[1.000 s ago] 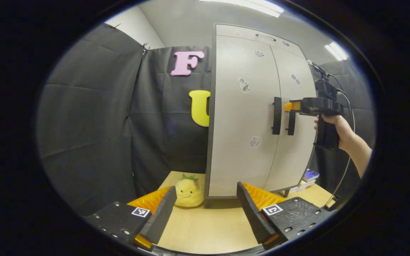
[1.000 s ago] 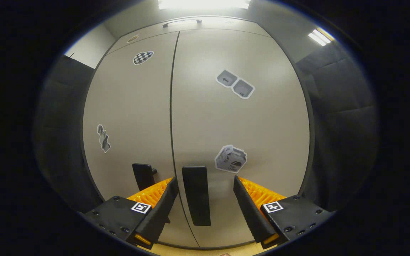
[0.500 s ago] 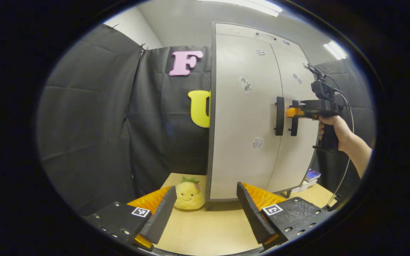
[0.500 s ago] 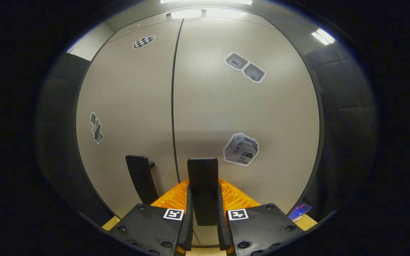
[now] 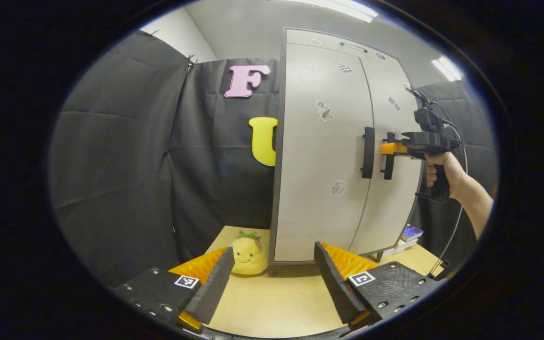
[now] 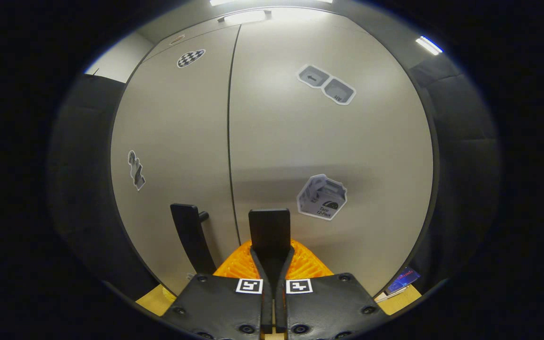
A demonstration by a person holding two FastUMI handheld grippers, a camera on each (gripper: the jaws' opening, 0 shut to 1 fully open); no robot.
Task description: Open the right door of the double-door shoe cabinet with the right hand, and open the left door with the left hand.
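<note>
You have one shoe cabinet [image 5: 321, 156] with two doors, each carrying one black handle: two handles [image 5: 368, 152] in all. Two tools [image 5: 272, 278] are present, one hand [image 5: 442, 165], and one plush toy [image 5: 248, 255] on one desk [image 5: 276, 302]

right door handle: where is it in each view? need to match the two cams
Left gripper view: the right door handle is right of centre, the farther of two dark vertical bars on the cabinet, with the right gripper closed on it.
Right gripper view: the handle is bottom centre, clamped between that gripper's own fingers.
Shared landmark: the left door handle, just left of it across the door seam.
</note>
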